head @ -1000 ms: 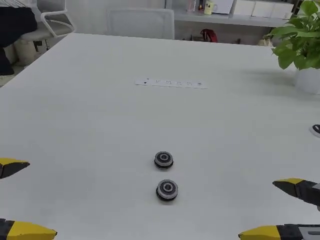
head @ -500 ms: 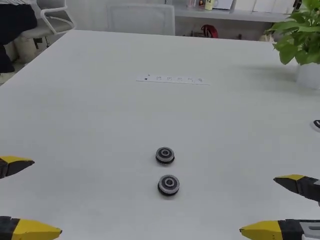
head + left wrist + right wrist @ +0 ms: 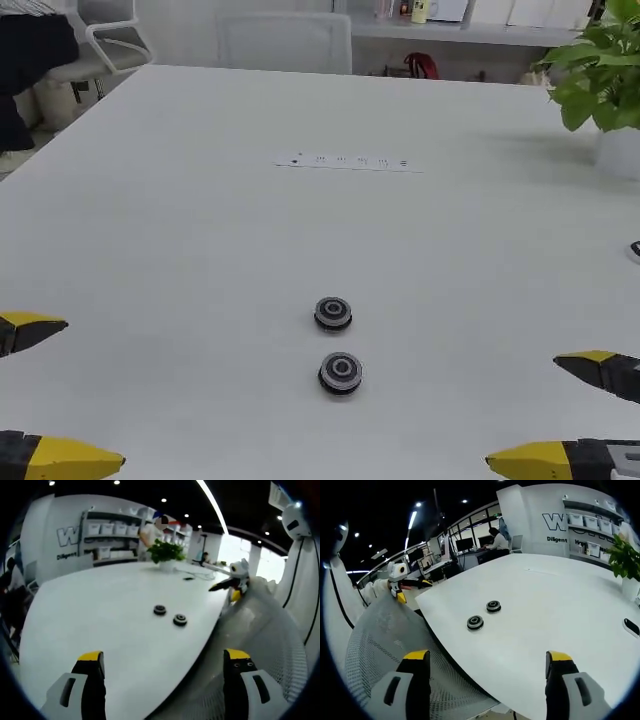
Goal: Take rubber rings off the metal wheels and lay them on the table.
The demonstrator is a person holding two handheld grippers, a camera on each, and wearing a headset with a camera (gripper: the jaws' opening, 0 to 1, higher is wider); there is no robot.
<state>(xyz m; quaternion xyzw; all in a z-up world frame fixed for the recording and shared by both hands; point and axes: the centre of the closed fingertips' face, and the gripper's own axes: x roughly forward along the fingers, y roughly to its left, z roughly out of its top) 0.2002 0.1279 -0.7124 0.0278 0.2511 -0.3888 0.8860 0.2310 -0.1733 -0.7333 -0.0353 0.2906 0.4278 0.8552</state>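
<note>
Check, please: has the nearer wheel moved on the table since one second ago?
No. The nearer wheel keeps the same place relative to the farther wheel and the power strip; the whole head view shifted slightly, so the camera moved.

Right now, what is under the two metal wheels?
The near wheel and the far wheel lie flat on the bare white table. Nothing shows between them and the tabletop; their undersides are covered.

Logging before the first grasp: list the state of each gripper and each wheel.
left gripper: open, holding nothing.
right gripper: open, holding nothing.
near wheel: flat on the table, ring on.
far wheel: flat, apart from the near wheel, own ring on.
</note>
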